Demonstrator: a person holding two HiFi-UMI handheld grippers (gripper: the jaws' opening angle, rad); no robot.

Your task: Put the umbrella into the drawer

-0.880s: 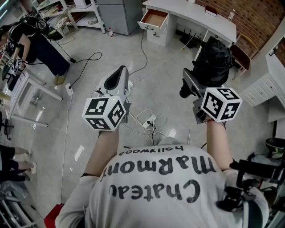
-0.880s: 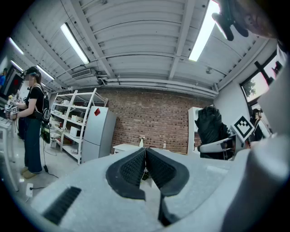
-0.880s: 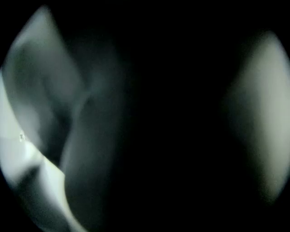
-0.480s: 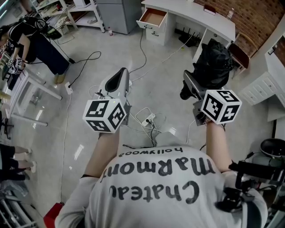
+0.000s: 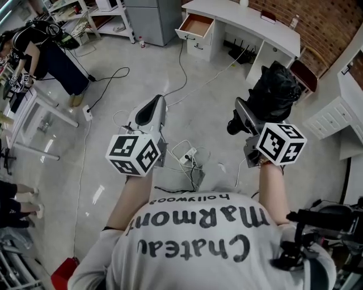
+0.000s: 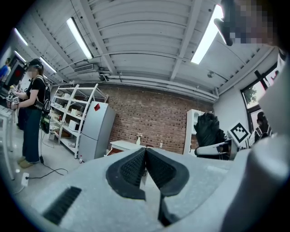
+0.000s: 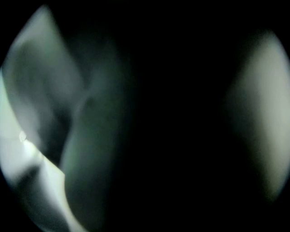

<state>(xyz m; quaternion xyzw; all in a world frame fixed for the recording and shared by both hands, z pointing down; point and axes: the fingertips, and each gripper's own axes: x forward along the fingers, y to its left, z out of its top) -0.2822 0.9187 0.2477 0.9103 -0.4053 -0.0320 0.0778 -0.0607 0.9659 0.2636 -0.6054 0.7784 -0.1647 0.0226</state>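
The black folded umbrella (image 5: 275,85) hangs as a crumpled dark bundle at my right gripper (image 5: 252,110), which is shut on it. In the right gripper view the dark fabric (image 7: 172,118) fills nearly the whole picture and hides the jaws. My left gripper (image 5: 156,103) is held level beside it at the left, its black pads (image 6: 136,166) pressed together with nothing between them. The open drawer (image 5: 197,25), wood-brown inside, sticks out of the white desk (image 5: 266,25) far ahead across the floor.
A power strip with tangled cables (image 5: 189,157) lies on the grey floor right below the grippers. A person (image 5: 39,51) stands at a white table (image 5: 34,116) at the left. A grey cabinet (image 5: 148,17), a chair (image 5: 306,72) and a white drawer unit (image 5: 332,116) line the far and right sides.
Both grippers sit slightly lower in the head view than before, and the umbrella stays in the right gripper. Nothing was taken hold of or let go.
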